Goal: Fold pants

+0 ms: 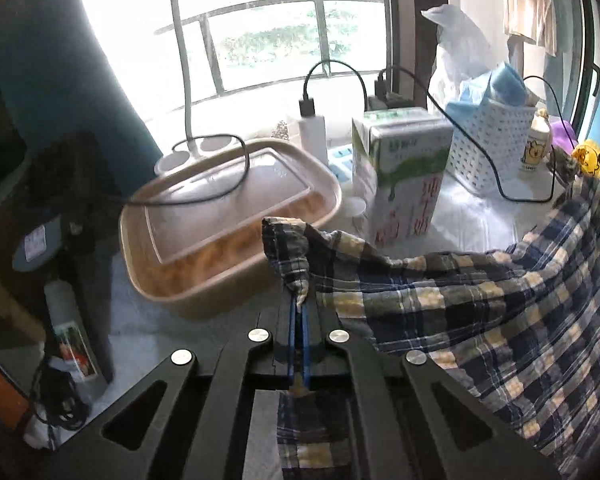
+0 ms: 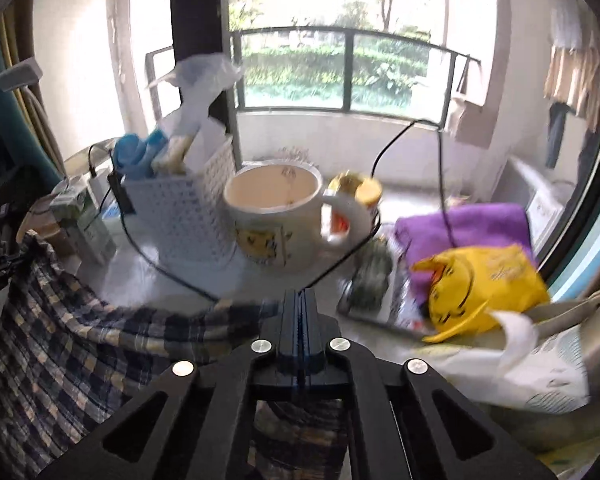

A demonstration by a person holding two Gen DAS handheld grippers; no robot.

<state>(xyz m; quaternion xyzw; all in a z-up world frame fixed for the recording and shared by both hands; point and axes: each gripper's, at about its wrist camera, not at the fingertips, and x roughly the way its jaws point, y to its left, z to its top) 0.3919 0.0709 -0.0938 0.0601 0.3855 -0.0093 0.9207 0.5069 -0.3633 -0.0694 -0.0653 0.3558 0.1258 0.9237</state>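
The plaid pants [image 1: 480, 312], checked in navy, cream and grey, hang between my two grippers above a cluttered table. In the left wrist view my left gripper [image 1: 299, 306] is shut on one edge, and a bunched corner [image 1: 288, 248] sticks up past its blue pads. From there the cloth sags to the right and rises toward the upper right. In the right wrist view my right gripper [image 2: 299, 294] is shut on the other edge. The pants [image 2: 60, 340] drape off to the left and show again beneath the fingers.
Behind the left gripper sit a tan food container [image 1: 228, 216] with a clear lid, a milk carton [image 1: 400, 176] and a white basket [image 1: 492, 140]. Ahead of the right gripper are a big mug [image 2: 276, 216], black cables [image 2: 172, 276], a purple towel [image 2: 460, 228] and a yellow bag [image 2: 480, 288].
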